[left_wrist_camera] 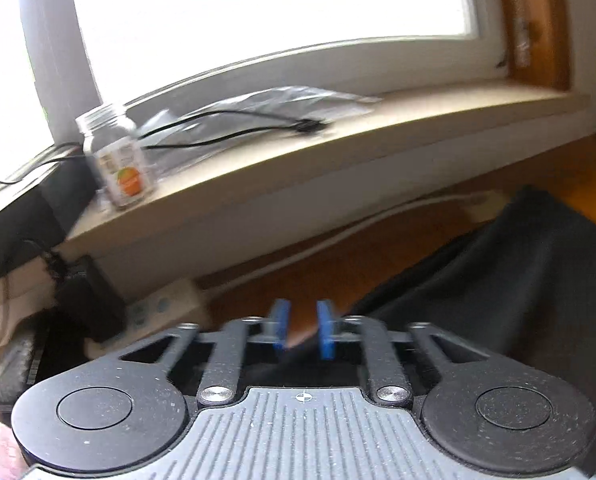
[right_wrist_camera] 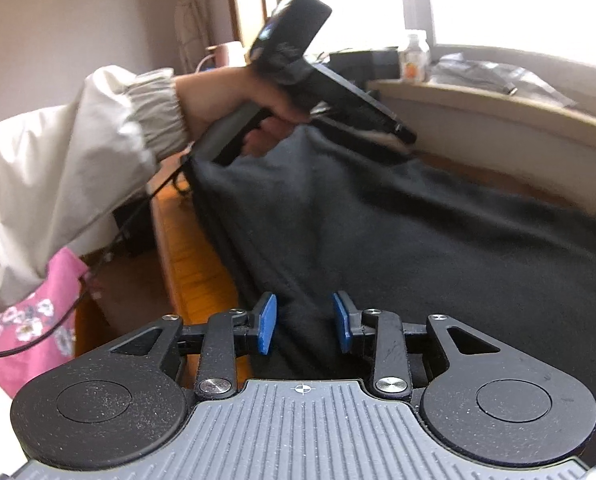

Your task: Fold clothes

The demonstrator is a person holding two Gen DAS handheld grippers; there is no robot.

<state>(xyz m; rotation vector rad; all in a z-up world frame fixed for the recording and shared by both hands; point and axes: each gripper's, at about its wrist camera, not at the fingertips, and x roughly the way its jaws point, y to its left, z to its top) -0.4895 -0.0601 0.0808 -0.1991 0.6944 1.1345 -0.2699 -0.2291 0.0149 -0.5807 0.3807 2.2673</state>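
Dark cloth spread for folding, both tools at its left edge

The cloth (right_wrist_camera: 438,240) lies on the wooden surface (right_wrist_camera: 185,248) under the window sill. The right tool (right_wrist_camera: 304,322) is part open astride its edge seam, not gripping; the left tool (left_wrist_camera: 302,330), part open and empty, sits at the far corner, likely to pinch it.

Bright overexposed window (left_wrist_camera: 257,0), white frame; beige sill (left_wrist_camera: 338,136) bearing clear jar (left_wrist_camera: 115,156), black cable (left_wrist_camera: 233,128); wooden tabletop (right_wrist_camera: 185,256).
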